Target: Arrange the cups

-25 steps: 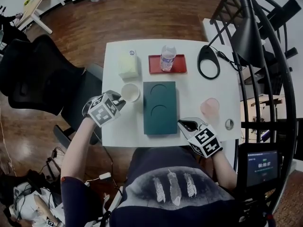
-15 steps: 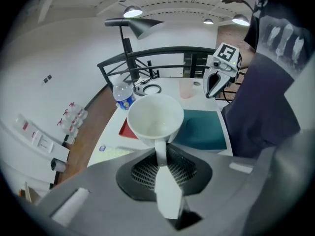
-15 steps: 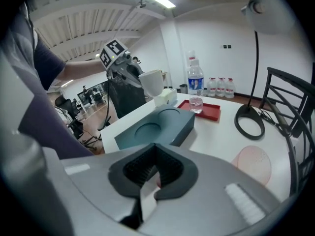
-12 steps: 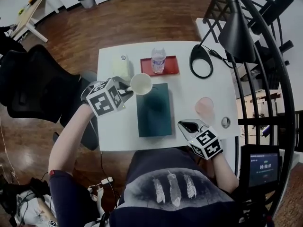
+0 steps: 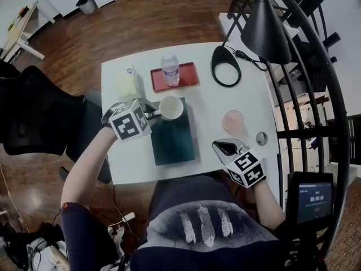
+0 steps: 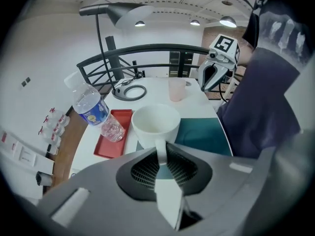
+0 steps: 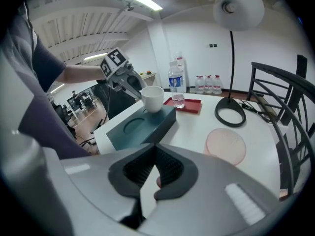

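My left gripper (image 5: 152, 114) is shut on the handle of a white cup (image 5: 171, 107), which it holds upright at the far end of a teal block (image 5: 172, 140). In the left gripper view the cup's (image 6: 155, 124) handle runs between the jaws of my left gripper (image 6: 161, 156). I cannot tell whether the cup (image 7: 152, 98) touches the block (image 7: 142, 124). One round recess shows free in the block's near half. A pink cup (image 5: 232, 120) stands on the table right of the block. My right gripper (image 5: 225, 147) hovers shut and empty near the front right edge, close to the pink cup (image 7: 225, 145).
On the white table (image 5: 251, 95), a red tray (image 5: 183, 78) with a water bottle (image 5: 170, 69) lies behind the block. A pale tissue box (image 5: 128, 83) stands far left, a black lamp base ring (image 5: 225, 66) far right, and a small round object (image 5: 261, 138) near the right edge.
My left gripper lifted the white cup from the table left of the block and carried it right, to the block's far end. The right gripper shifted a little and stays shut.
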Action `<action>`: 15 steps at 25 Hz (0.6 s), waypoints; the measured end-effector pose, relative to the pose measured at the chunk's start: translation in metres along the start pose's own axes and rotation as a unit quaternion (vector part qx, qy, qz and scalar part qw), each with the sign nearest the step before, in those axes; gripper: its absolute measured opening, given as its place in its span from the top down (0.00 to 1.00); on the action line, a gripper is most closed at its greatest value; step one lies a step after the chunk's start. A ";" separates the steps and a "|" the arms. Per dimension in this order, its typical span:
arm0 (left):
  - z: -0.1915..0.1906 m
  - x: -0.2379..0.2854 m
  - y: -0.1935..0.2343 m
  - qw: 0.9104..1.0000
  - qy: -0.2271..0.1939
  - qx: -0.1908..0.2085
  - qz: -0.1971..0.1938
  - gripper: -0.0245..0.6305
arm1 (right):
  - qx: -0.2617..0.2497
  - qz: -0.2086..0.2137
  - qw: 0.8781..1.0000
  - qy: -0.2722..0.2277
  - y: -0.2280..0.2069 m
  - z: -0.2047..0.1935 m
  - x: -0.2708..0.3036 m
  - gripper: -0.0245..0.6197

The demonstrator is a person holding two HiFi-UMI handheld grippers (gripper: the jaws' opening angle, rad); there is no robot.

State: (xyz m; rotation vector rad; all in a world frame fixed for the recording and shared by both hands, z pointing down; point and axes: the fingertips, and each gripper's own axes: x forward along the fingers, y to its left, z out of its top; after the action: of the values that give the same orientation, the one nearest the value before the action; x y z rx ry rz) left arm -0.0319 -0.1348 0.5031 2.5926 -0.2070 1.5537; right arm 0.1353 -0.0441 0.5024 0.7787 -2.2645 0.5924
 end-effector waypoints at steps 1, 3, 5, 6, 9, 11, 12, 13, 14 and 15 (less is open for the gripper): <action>0.000 0.001 0.000 1.000 -0.006 -0.004 -0.001 0.87 | 0.001 -0.001 1.000 0.000 -0.001 -0.001 0.000 0.96; 0.000 0.002 -0.002 1.000 -0.014 -0.008 -0.002 0.87 | 0.003 -0.001 1.000 0.000 -0.002 -0.003 -0.001 0.96; -0.002 0.002 -0.004 1.000 -0.018 -0.008 -0.001 0.88 | 0.003 -0.001 1.000 0.000 -0.002 -0.004 -0.001 0.96; -0.003 0.002 -0.005 1.000 -0.019 -0.008 -0.001 0.88 | 0.002 -0.001 1.000 0.001 -0.002 -0.005 -0.002 0.96; -0.007 0.003 -0.005 1.000 -0.026 -0.012 -0.004 0.87 | -0.001 0.000 1.000 0.004 -0.001 -0.005 -0.001 0.96; -0.010 0.004 -0.004 1.000 -0.028 -0.013 -0.003 0.87 | -0.004 0.002 1.000 0.005 0.001 -0.004 0.000 0.96; -0.013 0.005 -0.005 0.999 -0.030 -0.012 -0.002 0.87 | -0.005 0.002 1.000 0.004 0.002 -0.003 0.000 0.96; -0.015 0.006 -0.005 0.999 -0.033 -0.011 -0.001 0.87 | -0.006 0.003 1.000 0.004 0.003 -0.003 0.000 0.96; -0.019 0.008 -0.006 0.999 -0.035 -0.011 0.000 0.87 | -0.006 0.003 1.000 0.005 0.004 -0.002 0.001 0.96; -0.021 0.009 -0.006 0.999 -0.037 -0.011 0.000 0.87 | -0.007 0.003 1.000 0.005 0.005 -0.002 0.001 0.96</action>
State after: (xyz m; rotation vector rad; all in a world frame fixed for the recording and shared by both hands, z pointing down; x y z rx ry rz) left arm -0.0451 -0.1258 0.5210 2.6362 -0.2302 1.4484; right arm 0.1322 -0.0397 0.5036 0.7616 -2.2600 0.5820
